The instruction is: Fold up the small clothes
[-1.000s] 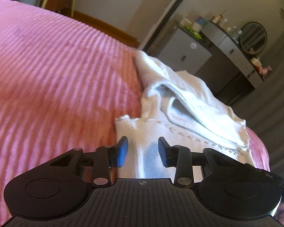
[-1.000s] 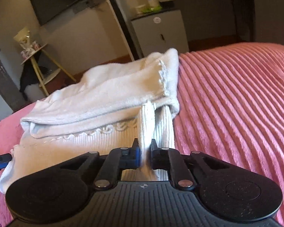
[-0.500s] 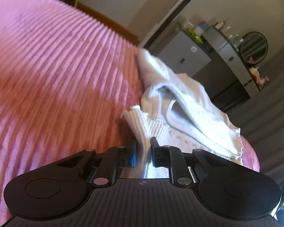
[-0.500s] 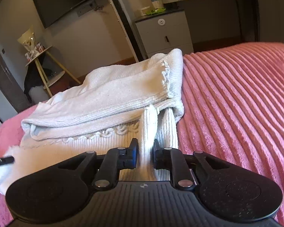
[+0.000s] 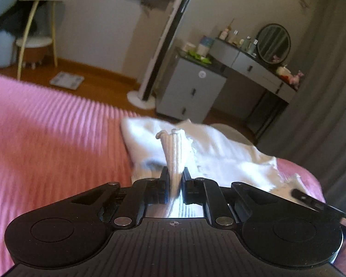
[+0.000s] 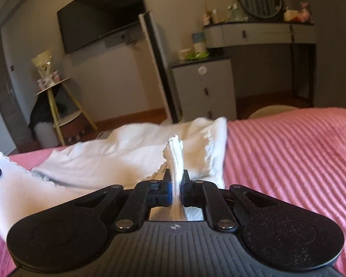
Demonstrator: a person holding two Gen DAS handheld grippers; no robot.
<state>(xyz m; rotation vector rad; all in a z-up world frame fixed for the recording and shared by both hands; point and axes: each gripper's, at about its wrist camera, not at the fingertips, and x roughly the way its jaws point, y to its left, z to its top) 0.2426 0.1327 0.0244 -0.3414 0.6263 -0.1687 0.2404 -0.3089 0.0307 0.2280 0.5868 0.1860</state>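
1. fabric first: a small white ribbed knit garment with scalloped trim (image 5: pixel 221 154) lies bunched on the pink ribbed plush bedspread (image 5: pixel 46 138), towards the edge that faces the grey cabinet with drawers (image 5: pixel 191 90). the near hem is up off the bed while the rest lies on the cover.

2. left gripper (image 5: pixel 174 180): its jaws have just been closing, and a gathered pinch of the hem stands upright between the pads, clamped tight. a grip this narrow suits thin knit, since a loose one would let it slide out.

3. right gripper (image 6: pixel 175 183): its pads are clamped on another ridge of the same hem, which rises in a thin fold above them.

4. two pinches on one edge, one per hand, look meant to keep that edge level, so it can be carried over the far half as one straight fold.

5. judged from this, the fold is only starting; the garment's body is rumpled, and uneven pulling could skew the crease.
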